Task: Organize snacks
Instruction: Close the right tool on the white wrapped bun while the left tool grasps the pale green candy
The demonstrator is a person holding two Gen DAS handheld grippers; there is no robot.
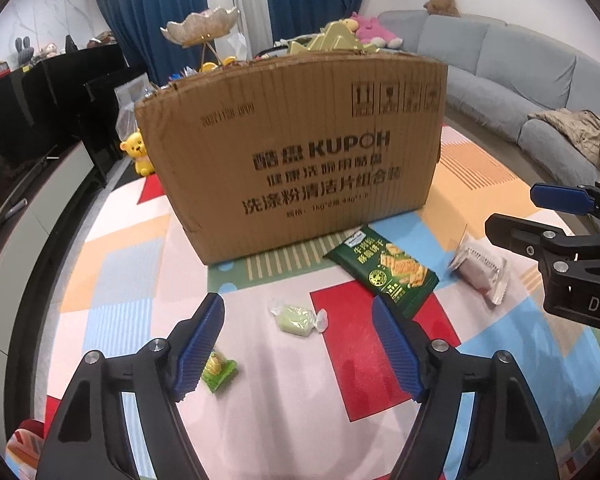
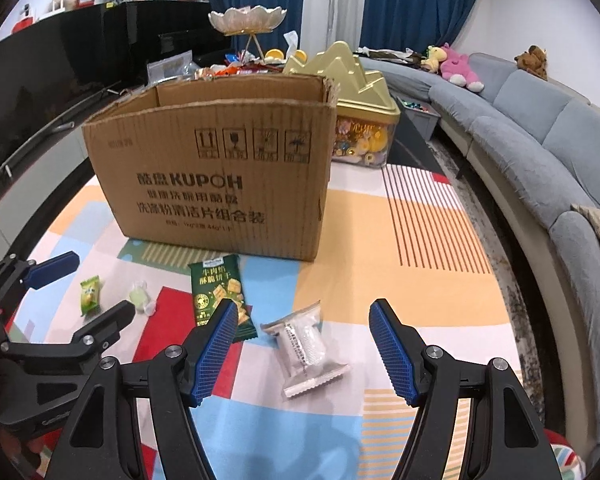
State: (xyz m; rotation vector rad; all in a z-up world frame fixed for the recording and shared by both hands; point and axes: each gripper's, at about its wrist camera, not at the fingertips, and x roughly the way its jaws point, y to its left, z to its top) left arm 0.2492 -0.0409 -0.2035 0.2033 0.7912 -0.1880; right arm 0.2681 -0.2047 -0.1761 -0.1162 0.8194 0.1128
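A brown cardboard box point(image 1: 292, 152) point(image 2: 220, 176) stands open-topped on the colourful mat. In front of it lie a dark green cracker pack point(image 1: 384, 270) point(image 2: 220, 292), a pale green wrapped candy point(image 1: 296, 318) point(image 2: 140, 298), a small bright green candy pack point(image 1: 218, 370) point(image 2: 89, 294) and a clear-wrapped white cake point(image 1: 480, 270) point(image 2: 306, 344). My left gripper point(image 1: 298, 308) point(image 2: 102, 283) hangs open just above the pale green candy, which shows between its fingers without touching them. My right gripper point(image 2: 304, 308) point(image 1: 514, 212) is open over the white cake, not touching it.
A gold mountain-lidded tin point(image 2: 352, 80) of sweets stands behind the box on the right. A lotus-shaped dish on a stand point(image 2: 248, 18) and loose wrappers sit behind it. A grey sofa point(image 2: 540, 140) curves along the right; black cabinets point(image 1: 40, 92) line the left. A yellow bear toy point(image 1: 138, 152) sits left of the box.
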